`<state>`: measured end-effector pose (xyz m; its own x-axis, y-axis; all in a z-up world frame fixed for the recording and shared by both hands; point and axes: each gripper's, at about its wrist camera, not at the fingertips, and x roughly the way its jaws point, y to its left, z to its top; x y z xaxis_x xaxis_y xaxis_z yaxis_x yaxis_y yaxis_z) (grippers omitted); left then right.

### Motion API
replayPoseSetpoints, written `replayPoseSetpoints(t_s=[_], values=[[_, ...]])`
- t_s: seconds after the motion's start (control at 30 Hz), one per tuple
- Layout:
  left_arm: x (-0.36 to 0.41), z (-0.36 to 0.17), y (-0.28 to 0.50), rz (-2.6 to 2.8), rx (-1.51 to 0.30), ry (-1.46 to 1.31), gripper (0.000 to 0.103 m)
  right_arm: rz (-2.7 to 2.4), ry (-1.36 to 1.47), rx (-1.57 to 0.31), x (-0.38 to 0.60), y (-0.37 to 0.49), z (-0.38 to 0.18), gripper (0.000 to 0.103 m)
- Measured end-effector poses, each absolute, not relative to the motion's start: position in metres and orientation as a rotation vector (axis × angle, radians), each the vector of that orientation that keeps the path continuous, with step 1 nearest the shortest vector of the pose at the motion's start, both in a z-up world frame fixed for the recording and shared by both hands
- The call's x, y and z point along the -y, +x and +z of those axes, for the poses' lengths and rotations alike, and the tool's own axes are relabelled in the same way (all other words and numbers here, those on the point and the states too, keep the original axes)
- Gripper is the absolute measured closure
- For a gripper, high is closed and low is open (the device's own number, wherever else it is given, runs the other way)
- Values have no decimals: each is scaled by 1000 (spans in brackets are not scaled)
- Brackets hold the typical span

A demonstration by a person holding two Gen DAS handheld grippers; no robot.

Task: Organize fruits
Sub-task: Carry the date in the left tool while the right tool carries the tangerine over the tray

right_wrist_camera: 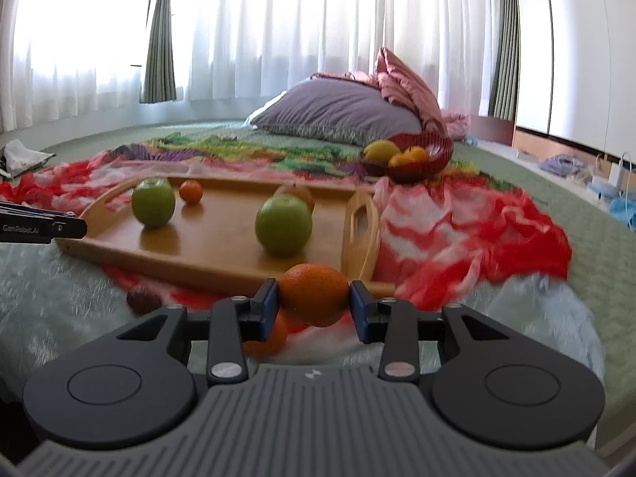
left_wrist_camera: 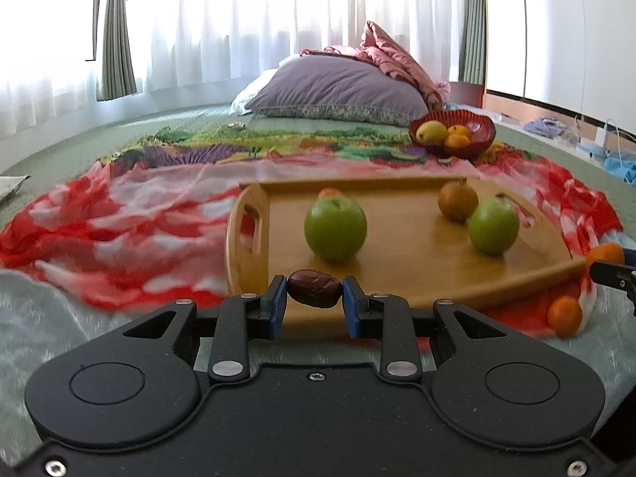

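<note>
Two fruits are in your grip right now: your left tongs (left_wrist_camera: 315, 296) pinch a dark red date (left_wrist_camera: 314, 288) at the lower middle of the left wrist frame, and your right tongs (right_wrist_camera: 314, 302) clamp an orange (right_wrist_camera: 314, 293) at the lower middle of the right wrist frame. Both hang just short of the near rim of the wooden tray (right_wrist_camera: 206, 268), which lies on the red patterned cloth (right_wrist_camera: 457, 234) on the bed. The tray already carries two green apples (left_wrist_camera: 335, 227) (left_wrist_camera: 493, 225), a brown fruit (left_wrist_camera: 458, 200) and a small orange one near its far rim. The red bowl (left_wrist_camera: 473, 129) of fruit sits in the upper right, well apart. A second orange (right_wrist_camera: 264, 336) lies under your right tongs, and another date (right_wrist_camera: 141, 298) on the bed at lower left. Carry each fruit over the rim before you open, set it low on bare wood away from the apples, and release gently so the orange cannot roll
</note>
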<state>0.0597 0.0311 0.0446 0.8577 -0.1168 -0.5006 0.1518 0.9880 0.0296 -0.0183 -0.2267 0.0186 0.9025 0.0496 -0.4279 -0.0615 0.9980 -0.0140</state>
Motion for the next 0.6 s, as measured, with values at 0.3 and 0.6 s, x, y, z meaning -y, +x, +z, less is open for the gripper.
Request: replayPoseSetpoints(t_s=[0.3,0.6], values=[[-41,75,119,-157,-540,19,75,45,1,-404,238,34,57,60],[-35,96,206,-189,-626,-48,75,110,139,-568,252,134,78,60]])
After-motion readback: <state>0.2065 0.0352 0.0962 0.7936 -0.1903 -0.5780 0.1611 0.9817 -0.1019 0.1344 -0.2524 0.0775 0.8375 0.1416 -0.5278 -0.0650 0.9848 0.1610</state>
